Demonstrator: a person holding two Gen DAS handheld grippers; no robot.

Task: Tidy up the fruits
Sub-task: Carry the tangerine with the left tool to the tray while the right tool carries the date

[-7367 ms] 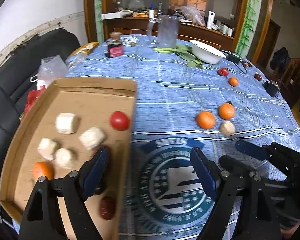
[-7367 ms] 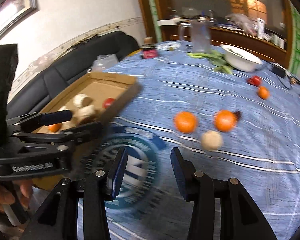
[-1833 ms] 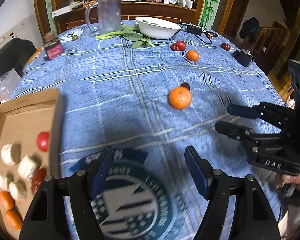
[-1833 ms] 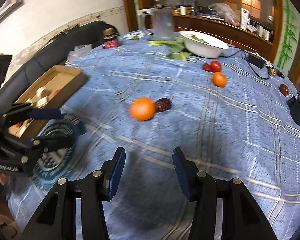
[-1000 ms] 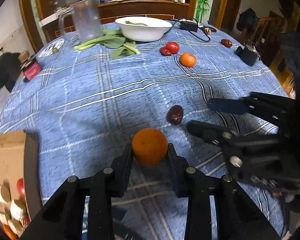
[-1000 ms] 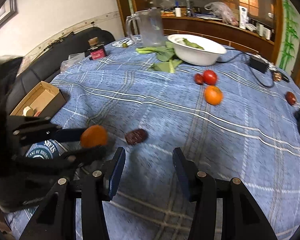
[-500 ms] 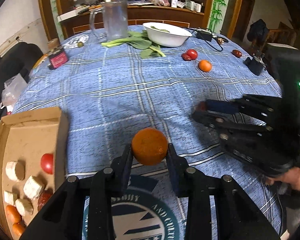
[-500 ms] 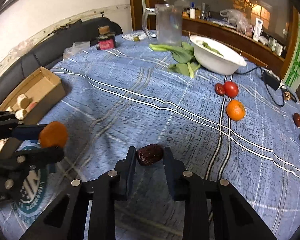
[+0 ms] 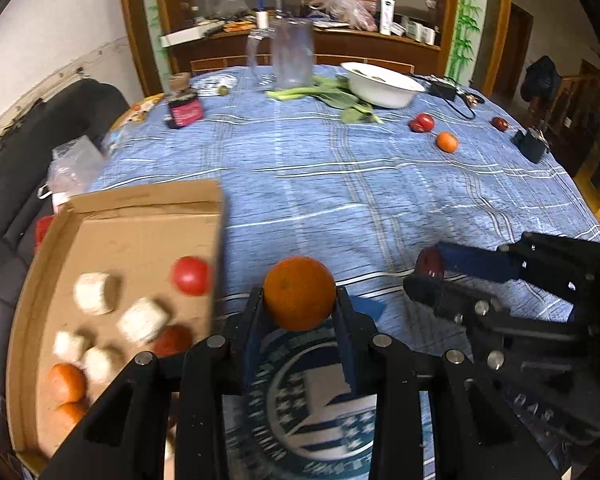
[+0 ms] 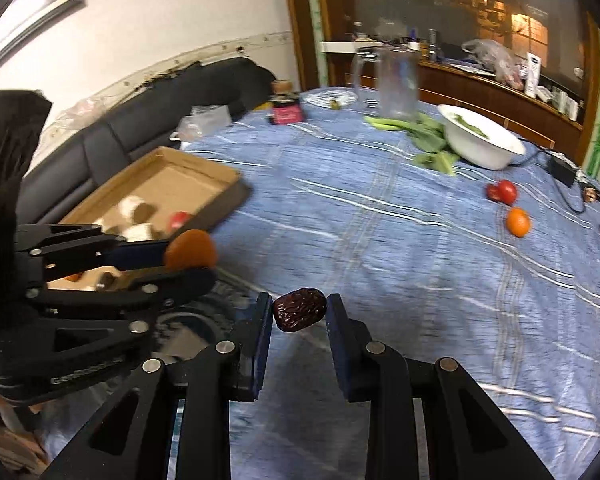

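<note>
Blue plaid tablecloth (image 9: pixel 340 184) covers the round table. Left gripper (image 9: pixel 300 312) is clamped on an orange (image 9: pixel 299 293), held just right of the cardboard box (image 9: pixel 140 200); right gripper (image 10: pixel 299 316) is clamped on a red date (image 10: pixel 299 309). Step in hand appears to be transport; next move calls for positioning over the box, then releasing. A tomato (image 9: pixel 425 121) and a small orange (image 9: pixel 447 142) lie far across.

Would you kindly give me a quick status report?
Left gripper shut on orange, right gripper shut on date. Cardboard box open at left. Nothing in the way.
</note>
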